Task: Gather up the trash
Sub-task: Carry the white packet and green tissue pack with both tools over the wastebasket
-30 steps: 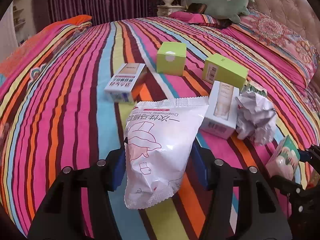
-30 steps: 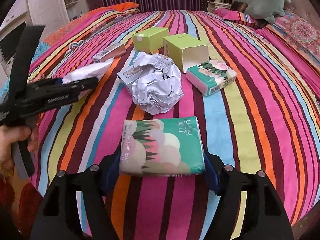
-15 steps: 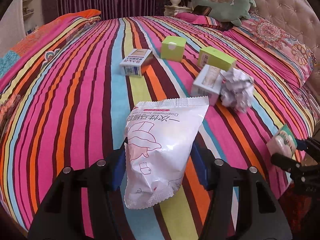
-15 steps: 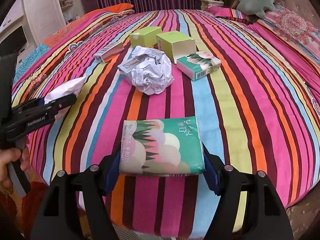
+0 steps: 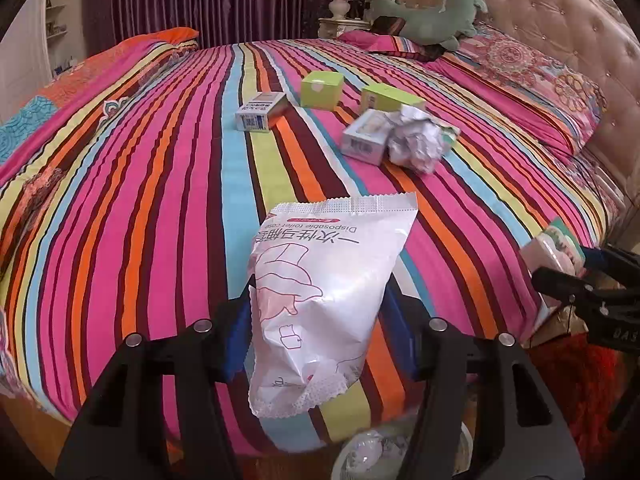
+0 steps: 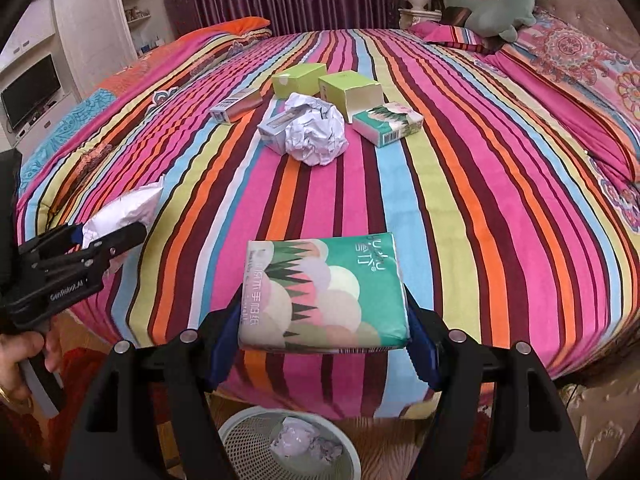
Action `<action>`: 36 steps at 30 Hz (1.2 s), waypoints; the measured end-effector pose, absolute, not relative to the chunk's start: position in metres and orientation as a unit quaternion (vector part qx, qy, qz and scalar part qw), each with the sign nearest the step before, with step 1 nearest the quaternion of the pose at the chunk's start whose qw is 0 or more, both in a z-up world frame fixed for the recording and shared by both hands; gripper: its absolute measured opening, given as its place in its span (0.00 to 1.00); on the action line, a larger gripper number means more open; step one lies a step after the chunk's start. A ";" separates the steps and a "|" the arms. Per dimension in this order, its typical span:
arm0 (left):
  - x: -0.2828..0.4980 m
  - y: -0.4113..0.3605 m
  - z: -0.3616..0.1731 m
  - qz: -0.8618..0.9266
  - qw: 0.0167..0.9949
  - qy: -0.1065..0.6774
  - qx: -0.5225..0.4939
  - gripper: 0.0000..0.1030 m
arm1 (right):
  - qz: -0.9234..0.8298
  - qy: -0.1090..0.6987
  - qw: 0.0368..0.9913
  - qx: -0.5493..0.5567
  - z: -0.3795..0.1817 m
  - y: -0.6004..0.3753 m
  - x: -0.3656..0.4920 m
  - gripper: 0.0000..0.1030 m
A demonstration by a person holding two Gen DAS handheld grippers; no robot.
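Both tongs are clamped on trash above the near edge of the striped, multicoloured bed (image 6: pixel 460 128). Left tongs (image 5: pixel 320 324) pinch the lower half of a white plastic packet with pink line drawings (image 5: pixel 324 292) between blue pads, its serrated top pointing forward over the bed; in the right wrist view the same left tongs (image 6: pixel 108 240) appear at the left edge, with a hand (image 6: pixel 20 360) on the grip. Right tongs (image 6: pixel 322 320) squeeze a green tissue pack printed with pastel hills and trees (image 6: pixel 324 292) by its two sides, held flat.

Ahead of the tongs, further up the bed, lies a loose cluster. Leftmost is a small pale blue carton with a barcode end (image 6: pixel 236 106). Next is a second pale blue carton (image 6: pixel 276 126), touching a crumpled ball of white paper (image 6: pixel 316 130) just to its right. Behind these stand two lime green cardboard boxes (image 6: pixel 298 79) (image 6: pixel 350 90), side by side. Rightmost is another green tissue pack (image 6: pixel 388 122), just beside the nearer lime box.

Below the right tongs, on the floor off the bed's edge, sits a round white mesh wastebasket (image 6: pixel 240 440) with crumpled paper inside. A green plush toy (image 6: pixel 496 4) lies far ahead near the tufted headboard.
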State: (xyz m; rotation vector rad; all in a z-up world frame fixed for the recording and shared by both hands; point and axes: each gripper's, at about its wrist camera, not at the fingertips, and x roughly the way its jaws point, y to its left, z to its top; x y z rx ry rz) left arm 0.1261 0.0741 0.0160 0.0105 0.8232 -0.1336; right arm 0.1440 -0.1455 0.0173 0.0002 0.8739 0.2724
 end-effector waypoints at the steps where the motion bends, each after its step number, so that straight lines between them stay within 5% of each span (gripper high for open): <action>1: 0.119 0.072 0.015 -0.066 0.914 0.400 0.005 0.55 | 0.132 0.422 0.897 0.000 0.017 -0.146 0.139 0.65; 24: 0.021 0.033 -0.024 -0.116 0.879 0.463 0.002 0.55 | 0.143 0.470 0.871 0.020 -0.011 -0.154 0.068 0.65; 36: 0.002 -0.011 -0.053 -0.156 0.834 0.526 0.061 0.55 | 0.127 0.564 0.812 0.076 -0.057 -0.169 0.055 0.65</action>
